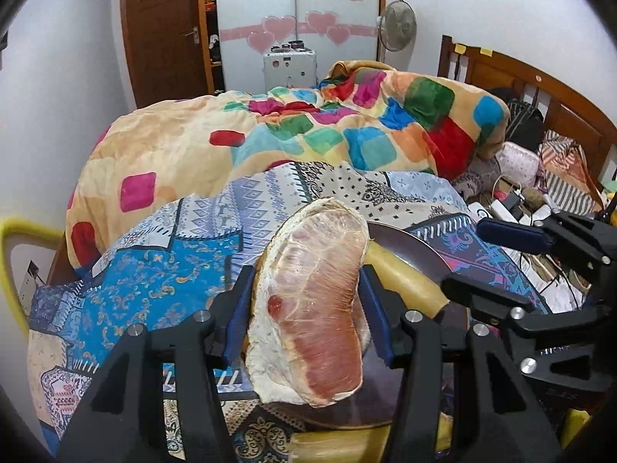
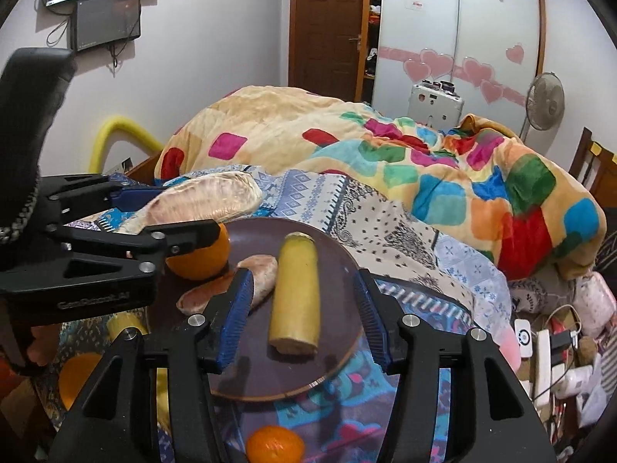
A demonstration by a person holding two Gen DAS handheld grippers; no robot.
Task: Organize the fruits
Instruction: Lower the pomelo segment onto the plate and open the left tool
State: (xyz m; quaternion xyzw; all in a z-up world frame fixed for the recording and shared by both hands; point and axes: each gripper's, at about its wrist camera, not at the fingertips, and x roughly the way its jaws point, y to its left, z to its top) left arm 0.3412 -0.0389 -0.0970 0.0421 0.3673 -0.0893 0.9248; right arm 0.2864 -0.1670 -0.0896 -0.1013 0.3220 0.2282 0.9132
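Observation:
My left gripper point(image 1: 308, 274) is shut on a big pomelo wedge point(image 1: 320, 308) with pink flesh and white pith, held above a dark brown plate point(image 1: 416, 247). From the right wrist, that wedge point(image 2: 204, 200) hangs over the plate's far left rim. My right gripper point(image 2: 302, 276) is open over the plate point(image 2: 335, 289). A yellow peeled fruit piece point(image 2: 295, 297) lies between its blue pads without touching them. An orange point(image 2: 200, 258) and a pinkish pomelo segment point(image 2: 262, 274) also sit on the plate. The right gripper point(image 1: 474, 258) shows at the right of the left wrist view.
The plate rests on a patterned bedsheet point(image 2: 405, 231). A small orange point(image 2: 275, 443) lies in front of the plate, with another orange point(image 2: 77, 378) and a yellow piece point(image 2: 123, 324) to its left. A colourful blanket point(image 2: 424, 162) is heaped behind. Chargers and cables point(image 2: 547, 351) clutter the right.

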